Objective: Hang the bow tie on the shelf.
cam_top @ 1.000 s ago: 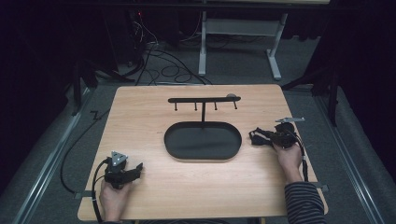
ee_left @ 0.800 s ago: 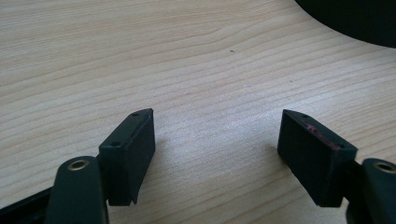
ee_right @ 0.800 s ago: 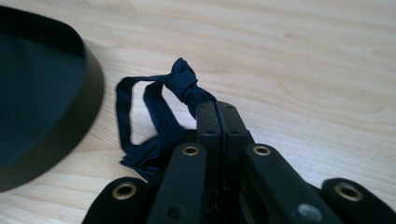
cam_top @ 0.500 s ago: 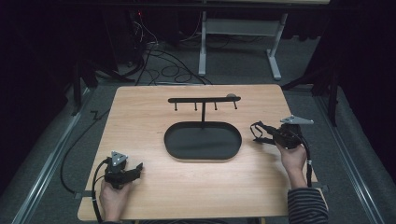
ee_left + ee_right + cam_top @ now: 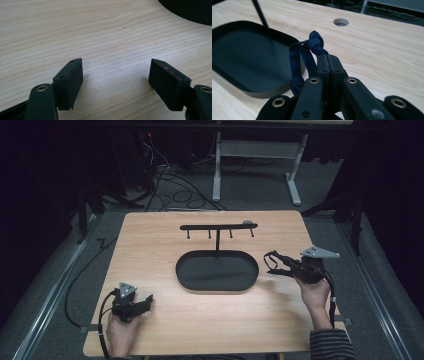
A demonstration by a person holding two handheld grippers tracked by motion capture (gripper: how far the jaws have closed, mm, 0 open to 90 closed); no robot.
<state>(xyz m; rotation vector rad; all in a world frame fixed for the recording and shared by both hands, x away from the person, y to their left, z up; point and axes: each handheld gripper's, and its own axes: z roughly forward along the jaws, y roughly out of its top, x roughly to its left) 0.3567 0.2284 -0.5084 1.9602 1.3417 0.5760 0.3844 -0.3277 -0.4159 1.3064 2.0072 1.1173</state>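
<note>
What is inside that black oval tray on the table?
The tray holds only the thin post of the hook rack, rising from its back edge. Its dark floor looks bare. The right gripper grips a knotted dark blue cloth loop beside it, not inside.

Lab recording bay, dark-curtained. Plain wooden table (image 5: 165, 320) on grey carpet floor (image 5: 60, 270); loose cables (image 5: 170, 185) heaped behind; white frame of second table (image 5: 295, 175) beyond; metal rail (image 5: 47, 305) along floor at left.
</note>
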